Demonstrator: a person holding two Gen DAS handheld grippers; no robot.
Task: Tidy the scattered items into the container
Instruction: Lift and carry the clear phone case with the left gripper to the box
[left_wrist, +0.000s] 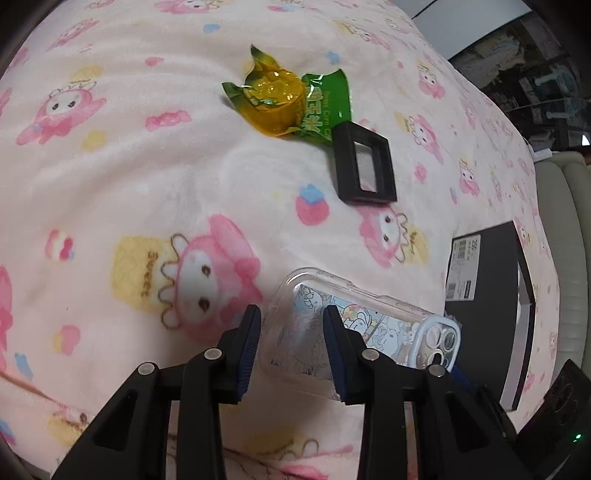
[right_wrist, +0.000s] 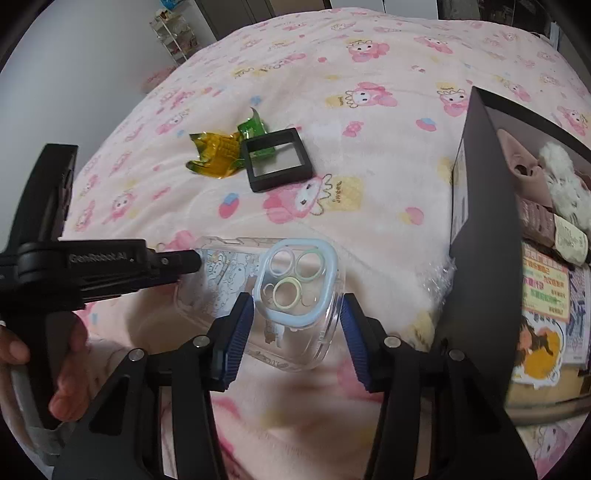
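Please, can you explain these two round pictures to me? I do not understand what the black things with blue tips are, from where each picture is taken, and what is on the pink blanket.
No robot is here. A person holds two hand tools, each with a pair of jaws and its own wide-angle camera looking forward along them. One picture comes from the left gripper, the other from the right gripper; the blue-padded black parts are their jaws. Both sets stand open around a clear phone case, one at each end; neither looks closed on it. Farther off on the blanket lie a yellow-green snack wrapper and a black square frame. The dark box at the right, already holding things, looks like the container.
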